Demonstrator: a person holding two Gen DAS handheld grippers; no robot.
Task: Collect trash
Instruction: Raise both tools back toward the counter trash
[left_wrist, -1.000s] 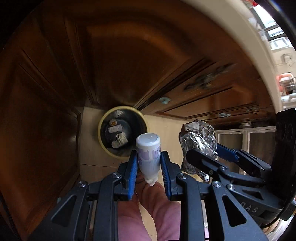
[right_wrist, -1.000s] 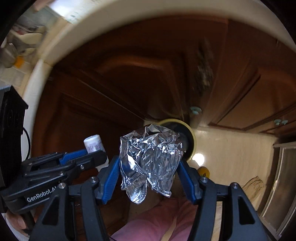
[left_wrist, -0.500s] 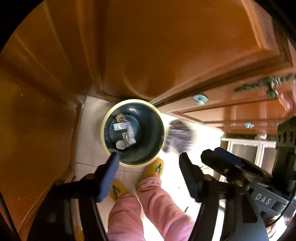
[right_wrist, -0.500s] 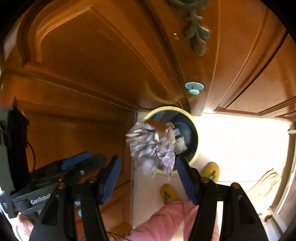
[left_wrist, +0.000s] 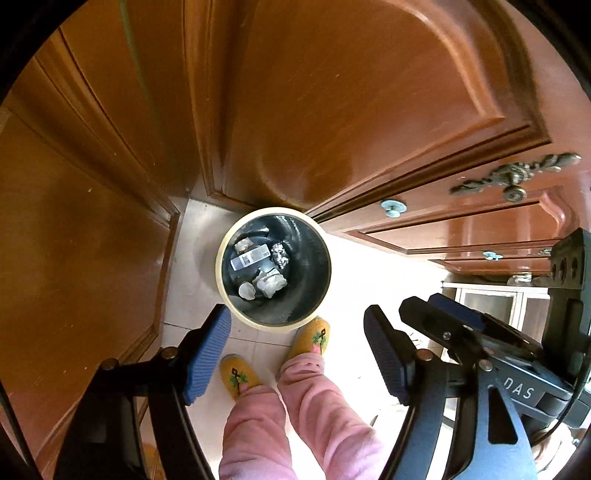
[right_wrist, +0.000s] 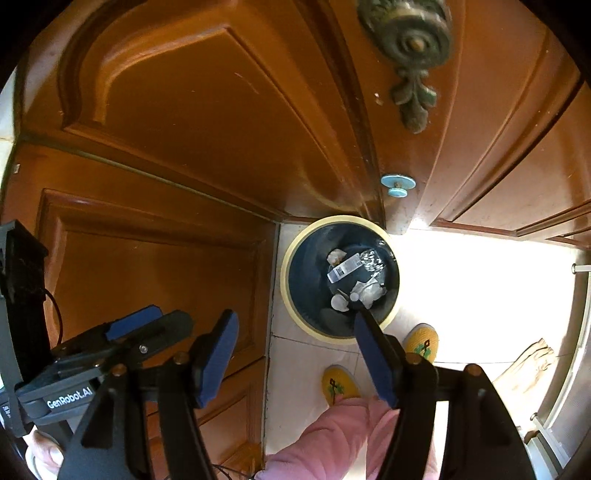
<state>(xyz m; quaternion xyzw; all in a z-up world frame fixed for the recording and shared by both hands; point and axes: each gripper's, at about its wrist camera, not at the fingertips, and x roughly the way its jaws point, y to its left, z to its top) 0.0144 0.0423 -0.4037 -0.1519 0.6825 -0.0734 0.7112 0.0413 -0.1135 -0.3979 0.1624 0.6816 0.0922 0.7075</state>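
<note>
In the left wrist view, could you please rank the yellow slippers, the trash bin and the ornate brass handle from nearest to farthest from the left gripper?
1. Yellow slippers, on the floor just past the left gripper.
2. Trash bin, on the floor beyond the slippers, against the wooden door.
3. Ornate brass handle, far up right on the cabinet.

Left wrist view: you look steeply down along the left gripper (left_wrist: 297, 354), bin (left_wrist: 221, 273) centre frame, well below.
Right wrist view: you look steeply down too, right gripper (right_wrist: 295, 354), same bin (right_wrist: 286, 280) right of centre.
Shared: bin, yellow slippers (left_wrist: 238, 374), wooden doors (left_wrist: 332, 110), blue knob (right_wrist: 398, 184); each view catches the other gripper at its edge.
</note>
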